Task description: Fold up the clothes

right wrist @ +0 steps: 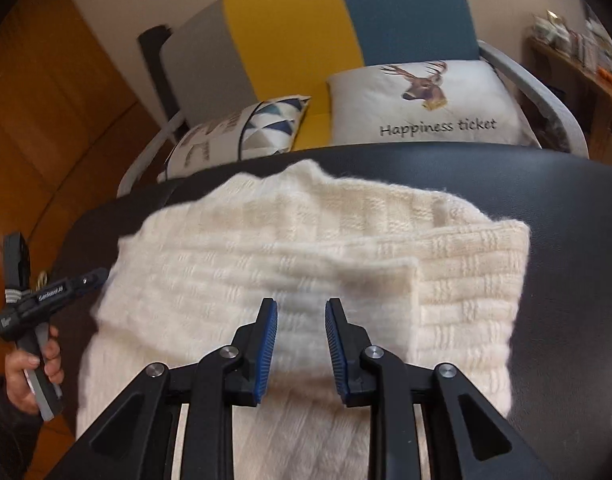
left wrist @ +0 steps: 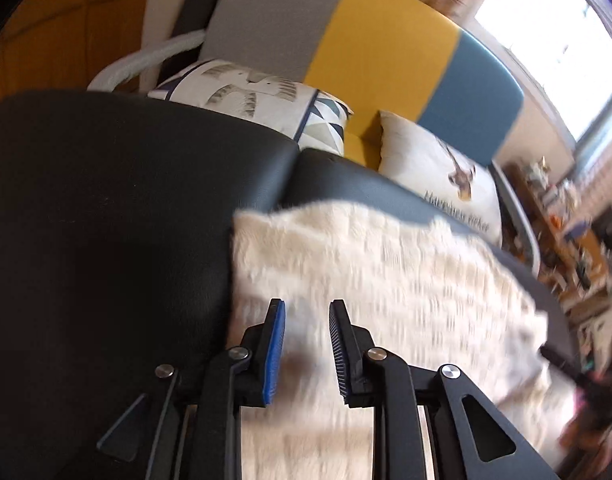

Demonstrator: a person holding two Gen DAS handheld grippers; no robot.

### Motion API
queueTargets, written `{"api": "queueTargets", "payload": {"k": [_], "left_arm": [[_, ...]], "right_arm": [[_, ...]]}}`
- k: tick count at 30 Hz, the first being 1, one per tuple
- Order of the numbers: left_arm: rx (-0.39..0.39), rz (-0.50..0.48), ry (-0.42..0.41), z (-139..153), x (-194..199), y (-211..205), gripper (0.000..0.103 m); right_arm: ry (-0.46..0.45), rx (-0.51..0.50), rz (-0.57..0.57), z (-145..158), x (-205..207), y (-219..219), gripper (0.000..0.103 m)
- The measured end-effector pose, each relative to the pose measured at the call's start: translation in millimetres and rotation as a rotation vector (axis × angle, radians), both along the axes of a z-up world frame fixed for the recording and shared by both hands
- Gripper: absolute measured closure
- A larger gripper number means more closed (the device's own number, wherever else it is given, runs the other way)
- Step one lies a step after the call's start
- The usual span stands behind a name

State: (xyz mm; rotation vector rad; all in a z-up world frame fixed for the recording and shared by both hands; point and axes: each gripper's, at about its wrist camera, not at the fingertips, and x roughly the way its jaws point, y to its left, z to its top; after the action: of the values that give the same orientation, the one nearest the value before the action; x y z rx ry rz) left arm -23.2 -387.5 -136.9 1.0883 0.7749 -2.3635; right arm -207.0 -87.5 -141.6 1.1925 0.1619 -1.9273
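A cream-white, chunky knitted sweater lies folded on a black, smooth leather-like padded surface, which serves here as the landmark. The sweater covers the middle of that surface; one flap is folded across its top, with the flap's edge running near the right gripper's fingertips. In the left wrist view the sweater is blurred and a seam divides the black surface into two cushions.

The right gripper hangs above the sweater with its blue-padded jaws a small way apart; nothing is between them and the pads do not press on the knit. The left gripper stands likewise above the sweater's edge, jaws slightly parted and empty. In the right wrist view the left gripper shows off the black surface's left edge, gripped at its handle by a person's hand in a dark sleeve.

Beyond the far edge of the black surface stands an armchair with a grey, yellow and teal striped back. On its seat rest two cushions: a white cushion printed with a deer head and the words "Happiness ticket", and a white cushion with blue and grey triangles. Left of the surface is an orange-brown wooden floor. To the right, past the armchair, is a cluttered wooden shelf, and the left wrist view shows a bright window above it.
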Motion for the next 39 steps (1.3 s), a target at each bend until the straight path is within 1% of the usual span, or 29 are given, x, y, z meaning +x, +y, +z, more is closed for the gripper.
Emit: {"api": "queueTargets", "payload": {"k": [1, 3, 5, 7, 8, 11, 13, 16, 18, 20, 23, 26, 29, 31, 32, 33, 34, 35, 36, 37, 38, 39], "left_arm": [[-0.007, -0.003, -0.009, -2.3, 3.1, 4.2, 0.080], [-0.020, -0.009, -0.028, -7.4, 8.8, 12.3, 0.080], [-0.033, -0.009, -0.079, -19.0, 9.0, 15.3, 0.080], [-0.077, -0.026, -0.090, -22.0, 10.6, 17.7, 0.078], [-0.075, -0.027, -0.092, -21.3, 10.4, 17.1, 0.078], [-0.049, -0.006, -0.096, -15.6, 14.1, 12.5, 0.078], [-0.033, -0.009, -0.064, -8.3, 25.0, 16.2, 0.078], [-0.046, -0.020, -0.016, -2.5, 47.2, 31.2, 0.077], [-0.054, -0.029, 0.007, -0.8, 61.3, 42.6, 0.077], [-0.059, -0.048, 0.005, -2.3, 75.0, 57.4, 0.077], [-0.078, -0.075, 0.000, -5.4, 92.2, 77.0, 0.076], [-0.105, -0.100, -0.036, -12.8, 102.1, 88.6, 0.074], [-0.133, -0.104, -0.076, -23.9, 108.4, 92.9, 0.074], [-0.174, -0.129, -0.084, -27.9, 108.7, 95.0, 0.073], [-0.197, -0.136, -0.092, -28.2, 108.1, 95.9, 0.073], [-0.191, -0.135, -0.093, -27.9, 106.7, 95.2, 0.073], [-0.162, -0.128, -0.084, -24.6, 105.3, 92.9, 0.073], [-0.137, -0.124, -0.073, -20.9, 103.0, 91.1, 0.073], [-0.131, -0.140, -0.054, -14.9, 95.7, 92.1, 0.073], [-0.125, -0.155, -0.034, -8.9, 88.4, 93.1, 0.073], [-0.119, -0.173, -0.013, -2.8, 80.5, 94.7, 0.073], [-0.107, -0.207, 0.017, 4.3, 68.7, 100.5, 0.073]], "right_arm": [[-0.004, 0.023, 0.010, -4.1, 4.2, -0.5, 0.079], [-0.010, 0.089, -0.005, -17.8, 7.8, -1.3, 0.079], [-0.060, 0.131, -0.044, -36.8, 6.8, 2.2, 0.079], [-0.075, 0.074, -0.082, -39.4, 7.7, 13.6, 0.079], [-0.086, 0.050, -0.103, -36.6, 7.8, 20.7, 0.079], [-0.079, -0.075, -0.163, -9.0, 16.9, 59.0, 0.079], [-0.026, -0.123, -0.178, 11.3, 30.6, 90.7, 0.079], [0.033, -0.105, -0.207, 25.7, 46.5, 129.8, 0.078], [0.022, -0.075, -0.225, 24.2, 52.5, 149.2, 0.078], [0.007, -0.067, -0.227, 18.0, 59.8, 158.5, 0.078], [0.023, -0.058, -0.219, 10.1, 59.6, 147.6, 0.078], [0.026, -0.078, -0.235, 2.6, 41.2, 128.6, 0.078], [-0.054, -0.075, -0.206, -10.9, 15.2, 102.5, 0.078], [-0.190, -0.071, -0.227, -30.4, -3.1, 95.7, 0.078], [-0.238, -0.094, -0.280, -38.6, -8.8, 102.8, 0.078], [-0.274, -0.129, -0.352, -45.5, -13.0, 114.2, 0.078], [-0.309, -0.163, -0.423, -52.5, -17.3, 125.7, 0.078], [-0.330, -0.231, -0.486, -54.4, -17.9, 140.1, 0.078], [-0.329, -0.288, -0.548, -52.6, -16.1, 154.9, 0.078], [-0.328, -0.344, -0.592, -50.3, -13.9, 167.1, 0.075], [-0.348, -0.410, -0.610, -49.8, -12.4, 175.8, 0.072], [-0.391, -0.463, -0.610, -51.5, -12.2, 180.3, 0.072]]}}
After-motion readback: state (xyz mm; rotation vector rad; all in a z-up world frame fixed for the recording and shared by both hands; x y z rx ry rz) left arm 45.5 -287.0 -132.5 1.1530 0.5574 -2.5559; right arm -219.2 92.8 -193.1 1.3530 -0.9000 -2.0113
